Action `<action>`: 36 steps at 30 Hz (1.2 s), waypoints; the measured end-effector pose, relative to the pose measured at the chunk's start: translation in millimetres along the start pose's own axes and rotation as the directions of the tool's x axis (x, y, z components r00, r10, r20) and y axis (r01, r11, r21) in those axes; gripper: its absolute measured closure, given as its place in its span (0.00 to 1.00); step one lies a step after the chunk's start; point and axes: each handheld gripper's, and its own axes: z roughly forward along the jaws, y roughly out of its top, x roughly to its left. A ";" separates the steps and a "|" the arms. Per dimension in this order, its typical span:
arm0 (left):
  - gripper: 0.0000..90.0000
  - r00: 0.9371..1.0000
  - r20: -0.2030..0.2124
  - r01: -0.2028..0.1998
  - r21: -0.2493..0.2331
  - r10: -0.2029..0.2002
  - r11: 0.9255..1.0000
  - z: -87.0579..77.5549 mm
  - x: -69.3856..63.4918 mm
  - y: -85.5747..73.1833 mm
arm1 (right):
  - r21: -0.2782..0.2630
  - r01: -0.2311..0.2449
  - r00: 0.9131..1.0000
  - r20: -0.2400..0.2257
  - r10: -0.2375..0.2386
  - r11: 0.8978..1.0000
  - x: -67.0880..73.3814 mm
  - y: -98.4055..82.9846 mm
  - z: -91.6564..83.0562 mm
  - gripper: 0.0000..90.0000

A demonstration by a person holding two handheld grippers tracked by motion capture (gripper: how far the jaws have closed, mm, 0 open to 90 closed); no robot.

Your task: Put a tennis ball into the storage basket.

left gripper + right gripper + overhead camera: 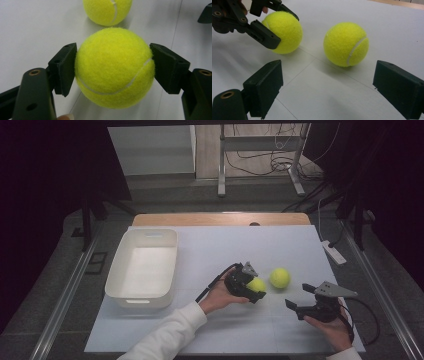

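Up top, white bin (142,268) left, L gripper (113,67) clamps near ball (114,67), R gripper (328,87) gapes, 2nd ball (346,44) loose

bin (142,270): white, rectangular, left of centre
table (220,245): pale grey sheet, wooden edge at far side
power strip (334,252): white, floor, right of frame
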 end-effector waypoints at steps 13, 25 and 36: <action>0.30 1.000 -0.005 -0.011 -0.030 0.010 0.999 -11.6 0.5 0.8 | -0.002 0.000 1.000 0.001 0.000 1.000 0.3 0.2 0.0 0.10; 0.30 1.000 -0.012 -0.012 -0.060 0.012 0.998 -21.7 1.0 2.3 | -0.001 0.001 1.000 0.004 -0.001 1.000 0.2 0.4 -0.3 0.10; 0.30 1.000 -0.021 -0.005 -0.086 0.004 0.996 -31.4 3.4 2.7 | -0.002 -0.001 1.000 0.003 0.001 1.000 0.1 0.3 0.1 0.10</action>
